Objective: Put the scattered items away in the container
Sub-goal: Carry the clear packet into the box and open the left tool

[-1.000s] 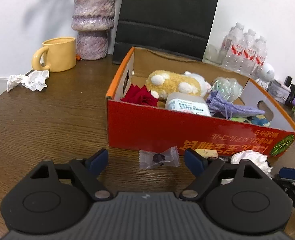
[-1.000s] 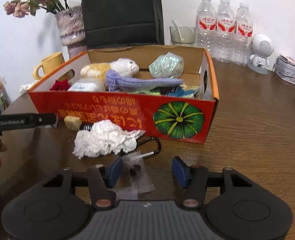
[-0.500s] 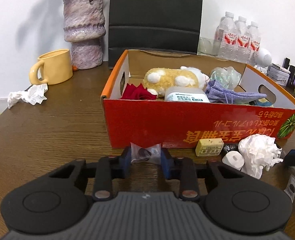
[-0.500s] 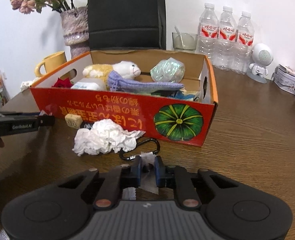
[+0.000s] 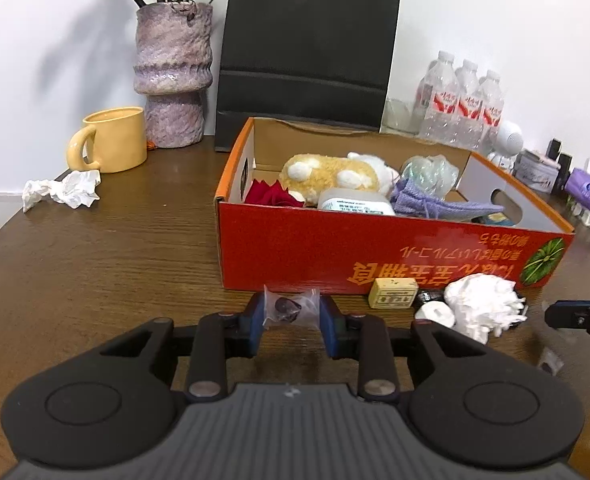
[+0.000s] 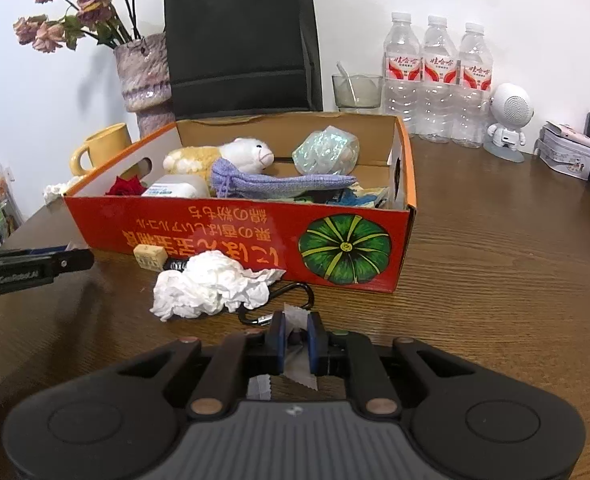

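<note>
Left gripper (image 5: 291,312), low centre: jaws clenched on a clear packet (image 5: 291,307). Right gripper (image 6: 295,334), low centre: jaws clenched on 2nd packet (image 6: 297,322), w/ red box (image 6: 255,240) above.

"GenRobot.AI" reads on the left gripper (image 6: 61,266) (the red box (image 6: 231,240) bears upside-down Japanese print)
</note>
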Tool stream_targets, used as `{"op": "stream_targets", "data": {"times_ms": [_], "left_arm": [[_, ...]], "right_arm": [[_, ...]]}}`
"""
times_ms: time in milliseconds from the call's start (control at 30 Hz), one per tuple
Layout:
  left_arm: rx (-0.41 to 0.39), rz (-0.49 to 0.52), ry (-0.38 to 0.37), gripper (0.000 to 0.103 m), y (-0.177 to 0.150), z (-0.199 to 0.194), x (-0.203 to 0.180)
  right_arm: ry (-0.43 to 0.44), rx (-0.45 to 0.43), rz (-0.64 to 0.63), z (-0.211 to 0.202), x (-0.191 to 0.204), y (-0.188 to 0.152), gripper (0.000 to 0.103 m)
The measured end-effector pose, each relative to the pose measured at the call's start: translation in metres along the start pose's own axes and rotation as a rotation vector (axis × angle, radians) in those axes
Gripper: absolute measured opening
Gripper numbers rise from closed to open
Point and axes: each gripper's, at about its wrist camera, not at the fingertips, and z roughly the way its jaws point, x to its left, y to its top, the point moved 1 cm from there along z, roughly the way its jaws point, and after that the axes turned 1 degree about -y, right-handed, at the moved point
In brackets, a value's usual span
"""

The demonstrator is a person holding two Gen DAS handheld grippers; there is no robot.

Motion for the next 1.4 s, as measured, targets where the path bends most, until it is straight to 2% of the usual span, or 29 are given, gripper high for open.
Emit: {"op": "stream_targets", "data": {"times_ms": [233,467,667,967,1067,1100,1167,1200,1233,1300,1400], "left_arm": [[-0.067,-0.026,-0.064,0.029,0.005,-0.031,-0.005],[-0.172,-0.026,-0.111,0.029,0.050,-0.040,-0.011],[-0.220,-0.068,-0.117,0.029,0.087,-0.007,-0.016],[-0.128,-0.059,-0.099,0.030,0.095,0.052,-0.016],[-0.107,-0.063,-0.092,0.033,0.096,0.063,-0.015],[-0.098,-0.060,-0.091,0.038,0.096,0.066,-0.015],[-0.081,-0.056,-0.079,0.058,0.097,0.071,-0.015],[-0.073,-0.058,-0.069,0.085,0.097,0.072,-0.015],[-0.072,-0.061,-0.056,0.103,0.097,0.071,-0.016],[-0.087,-0.051,-0.043,0.103,0.096,0.068,-0.017],[-0.087,-0.040,-0.027,0.103,0.096,0.066,-0.018]], "right_arm": [[0.024,-0.099,0.033,-0.029,0.002,0.013,0.010],[0.041,-0.217,0.031,-0.043,0.003,0.057,0.010],[0.047,-0.237,0.066,-0.010,0.003,0.095,0.010],[0.037,-0.169,0.057,0.056,0.009,0.118,0.010],[0.031,-0.152,0.052,0.067,0.007,0.120,0.010],[0.028,-0.146,0.052,0.070,0.005,0.121,0.010],[0.026,-0.127,0.054,0.076,0.002,0.122,0.013],[0.022,-0.116,0.057,0.080,0.000,0.123,0.025],[0.014,-0.105,0.062,0.083,-0.002,0.123,0.059],[-0.020,-0.097,0.064,0.086,-0.003,0.121,0.103],[-0.044,-0.096,0.035,0.084,-0.001,0.120,0.101]]}}
